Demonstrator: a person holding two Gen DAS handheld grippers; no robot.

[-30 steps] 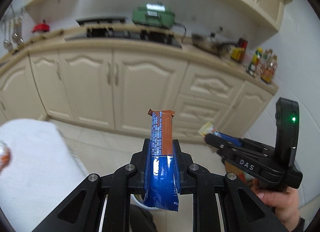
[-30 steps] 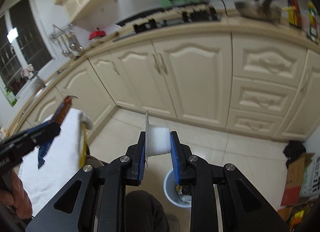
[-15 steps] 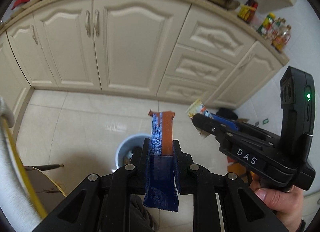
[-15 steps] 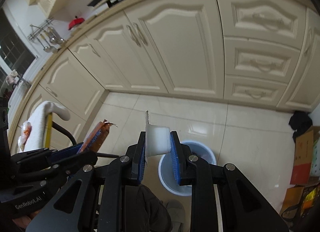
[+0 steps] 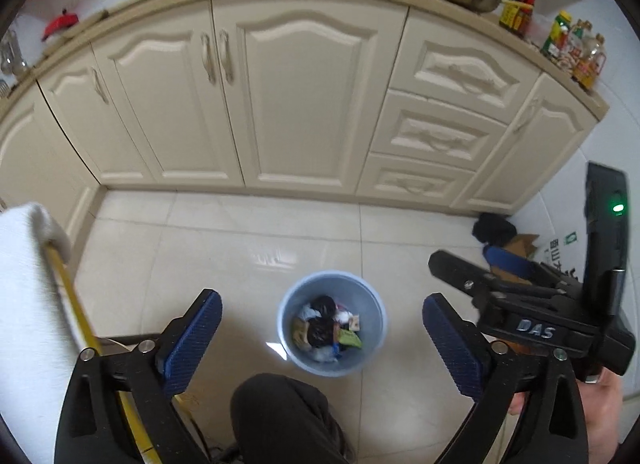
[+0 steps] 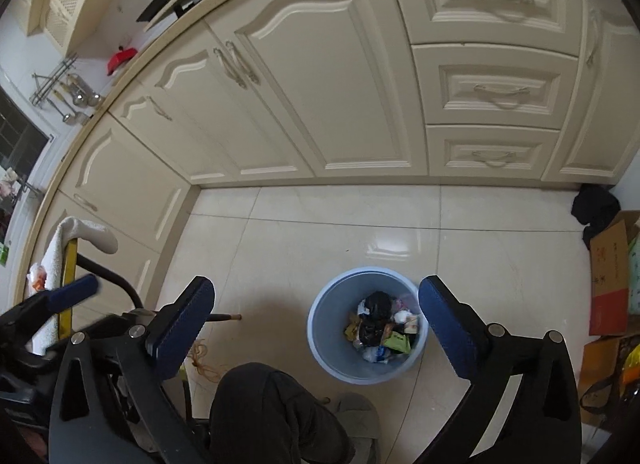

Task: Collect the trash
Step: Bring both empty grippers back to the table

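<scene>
A light blue trash bin (image 5: 370, 304) stands on the tiled floor with mixed wrappers and black bags inside; it also shows in the right wrist view (image 6: 320, 324). My left gripper (image 5: 322, 306) is open and empty, held above the bin with the bin between its jaws. My right gripper (image 6: 316, 290) is open and empty too, above the bin's left part. The right gripper's body shows at the right of the left wrist view (image 5: 532, 316). The left gripper's body shows at the lower left of the right wrist view (image 6: 56, 304).
Cream kitchen cabinets (image 5: 304, 95) line the far side. A white towel on a yellow-edged table (image 5: 24, 284) is at the left. A cardboard box (image 6: 610, 280) and a black object (image 6: 594, 205) sit at the right. The person's dark knee (image 5: 280, 420) is below the bin.
Both grippers have opened. The blue-and-orange wrapper has left the left gripper and the white cup has left the right one. Both views have tilted down over the bin.
</scene>
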